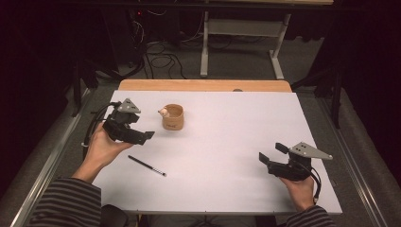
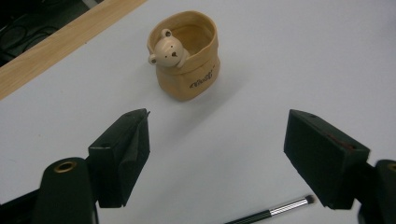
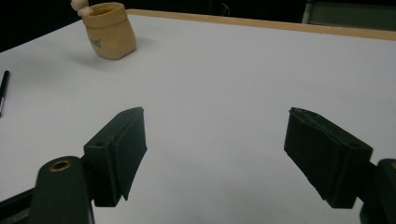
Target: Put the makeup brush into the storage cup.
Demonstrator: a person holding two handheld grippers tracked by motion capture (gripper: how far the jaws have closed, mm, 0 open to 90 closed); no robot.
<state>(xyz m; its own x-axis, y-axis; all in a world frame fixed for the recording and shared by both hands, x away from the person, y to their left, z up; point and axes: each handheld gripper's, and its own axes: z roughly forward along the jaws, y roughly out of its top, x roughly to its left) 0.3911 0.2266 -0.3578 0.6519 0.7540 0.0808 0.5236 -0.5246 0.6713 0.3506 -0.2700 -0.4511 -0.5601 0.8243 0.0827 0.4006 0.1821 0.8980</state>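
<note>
A tan sack-shaped cup with a small bear head on its rim stands upright left of the table's middle; it sits ahead of the jaws in the left gripper view and at the far left in the right gripper view. A thin black brush with a silver tip lies flat near the left front; its tip end lies below the left jaws. My left gripper is open, just left of the cup, nothing between its jaws. My right gripper is open over bare table at the front right.
The white tabletop has a wooden strip along its far edge. Beyond it stand a desk frame and loose cables on the floor. Metal rails run along both sides of the table.
</note>
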